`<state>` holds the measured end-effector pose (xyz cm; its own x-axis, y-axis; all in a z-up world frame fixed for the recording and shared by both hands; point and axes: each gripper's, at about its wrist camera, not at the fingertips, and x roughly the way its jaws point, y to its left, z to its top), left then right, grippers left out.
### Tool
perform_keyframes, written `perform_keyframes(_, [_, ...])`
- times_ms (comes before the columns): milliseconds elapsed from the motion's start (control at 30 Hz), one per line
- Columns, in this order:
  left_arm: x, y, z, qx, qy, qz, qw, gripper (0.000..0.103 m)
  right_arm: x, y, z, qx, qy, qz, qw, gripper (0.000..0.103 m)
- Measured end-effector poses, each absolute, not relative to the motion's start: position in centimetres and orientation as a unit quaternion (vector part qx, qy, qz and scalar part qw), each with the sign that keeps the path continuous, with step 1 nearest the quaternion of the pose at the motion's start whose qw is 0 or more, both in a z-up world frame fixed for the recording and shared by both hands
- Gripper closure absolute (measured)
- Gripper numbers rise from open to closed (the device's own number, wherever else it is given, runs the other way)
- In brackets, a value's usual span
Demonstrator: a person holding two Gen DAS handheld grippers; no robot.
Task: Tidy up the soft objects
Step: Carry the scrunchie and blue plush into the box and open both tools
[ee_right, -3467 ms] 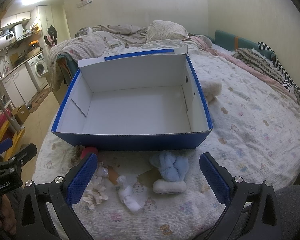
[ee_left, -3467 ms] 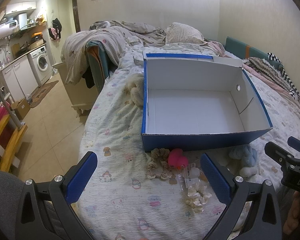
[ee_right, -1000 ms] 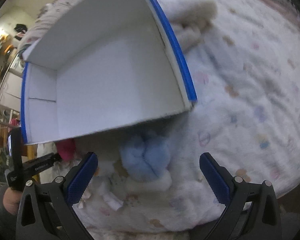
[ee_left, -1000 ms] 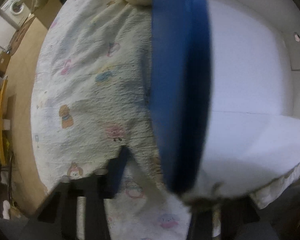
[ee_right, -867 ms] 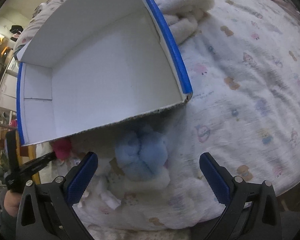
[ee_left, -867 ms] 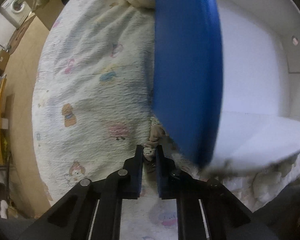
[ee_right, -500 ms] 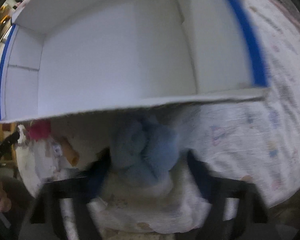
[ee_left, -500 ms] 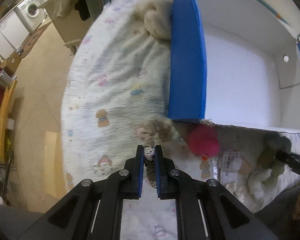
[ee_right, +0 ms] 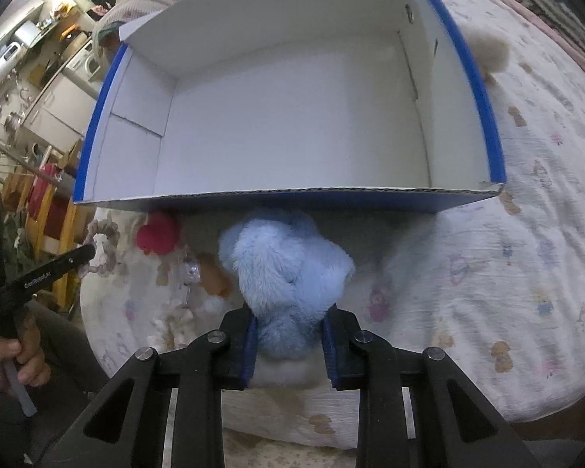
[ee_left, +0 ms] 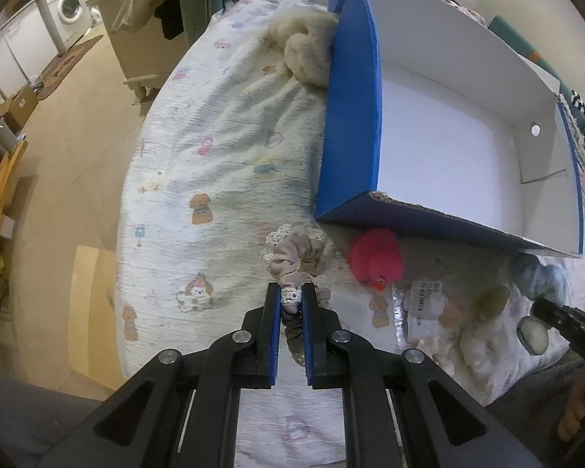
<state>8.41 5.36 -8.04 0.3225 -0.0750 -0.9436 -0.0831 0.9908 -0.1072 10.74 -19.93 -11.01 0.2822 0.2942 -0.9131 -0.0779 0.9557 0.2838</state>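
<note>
My left gripper [ee_left: 291, 294] is shut on a beige lace-trimmed scrunchie [ee_left: 295, 256] lying on the bed, in front of the near left corner of the empty blue box [ee_left: 351, 128] with a white inside. My right gripper [ee_right: 290, 321] is shut on a fluffy light blue scrunchie [ee_right: 284, 261] in front of the box's near wall [ee_right: 292, 198]. A pink plush duck [ee_left: 376, 260] lies between them; it also shows in the right wrist view [ee_right: 158, 234]. The left gripper's tip [ee_right: 85, 252] shows at left in the right wrist view.
A cream fluffy scrunchie [ee_left: 306, 48] lies against the box's left outer wall. Small packets and white soft items [ee_left: 425, 306] lie on the patterned bedsheet [ee_left: 214, 148] near the front edge. The bed's edge and the floor [ee_left: 66, 128] are at left.
Both grippers dropped from a high view to the bed. The left one shut on the beige scrunchie about a second ago; the right one has closed on the blue scrunchie since then.
</note>
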Motion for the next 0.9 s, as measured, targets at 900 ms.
perform_keyframes(900, [5.0, 5.4, 0.5, -0.053, 0.45, 0.057, 0.89, 0.094, 7.8, -20.9, -4.3, 0.108, 0.483, 0.18, 0.85, 0.074])
